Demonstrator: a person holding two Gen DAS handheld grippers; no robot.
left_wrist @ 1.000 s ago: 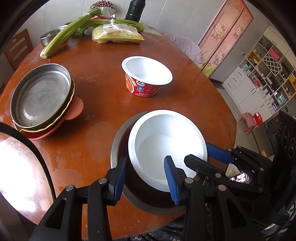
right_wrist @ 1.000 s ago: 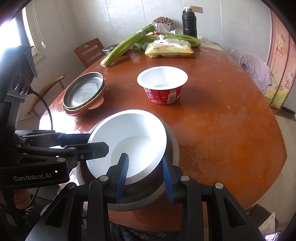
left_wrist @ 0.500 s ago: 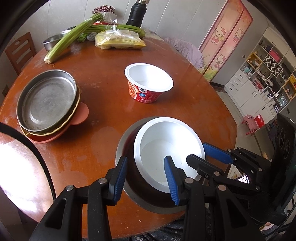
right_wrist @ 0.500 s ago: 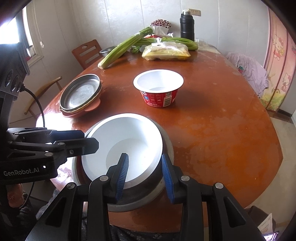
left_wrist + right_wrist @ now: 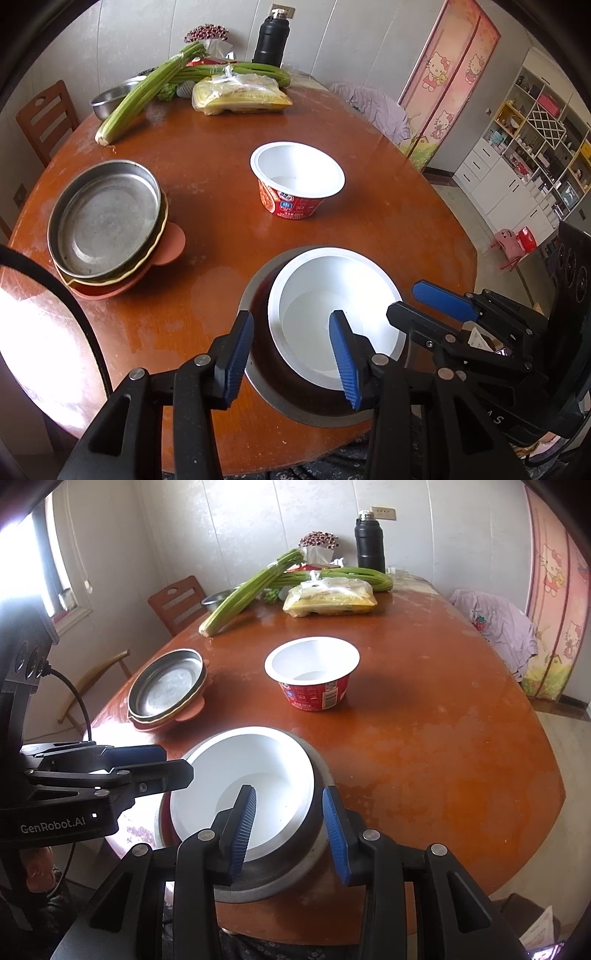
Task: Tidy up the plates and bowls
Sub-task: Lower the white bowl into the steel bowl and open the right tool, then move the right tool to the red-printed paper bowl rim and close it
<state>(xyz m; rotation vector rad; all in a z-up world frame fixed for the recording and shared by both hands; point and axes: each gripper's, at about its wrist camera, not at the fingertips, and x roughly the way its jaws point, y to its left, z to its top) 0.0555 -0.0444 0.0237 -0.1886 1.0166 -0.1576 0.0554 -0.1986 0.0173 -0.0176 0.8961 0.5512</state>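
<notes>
Room: pale panelled walls, a pink cartoon-cat sliding door point(image 5: 448, 79) on the right, and open shelving point(image 5: 535, 133) beyond it.
Table: round brown wooden table point(image 5: 388, 236) with a glossy, patchy top; a wooden chair point(image 5: 46, 118) stands at its far left side.
Far edge of table: long green celery stalks point(image 5: 147, 92), a yellow bagged packet point(image 5: 240, 94), a black flask point(image 5: 269, 38) and a small steel bowl point(image 5: 110, 98), partly hidden by the stalks.
Plate stack: a steel plate point(image 5: 105, 218) lies on top of a yellow-rimmed dish, which lies on a terracotta plate with a tab handle; the stack sits at the left of the table, well apart from the bowls.
Red cup bowl: a red instant-noodle bowl point(image 5: 297, 181) with a white inside stands upright near the table's middle, empty.
Nested bowls: a white bowl point(image 5: 332, 314) sits inside a larger steel bowl point(image 5: 258, 295) at the near edge of the table, pushed toward the steel bowl's right side in the left wrist view.
Left gripper point(image 5: 291, 354): jaws opening, with the near left rim of both bowls between the blue pads; one pad is inside the white bowl, the other outside the steel bowl, and neither pad visibly presses.
Right gripper point(image 5: 290, 830): jaws a modest way apart, straddling the right rim of the nested bowls, one pad over the white bowl's inside and the other outside the steel wall; contact cannot be told.
Position of tools: both grippers point down at the nested bowls from the near side, close beside each other.
</notes>
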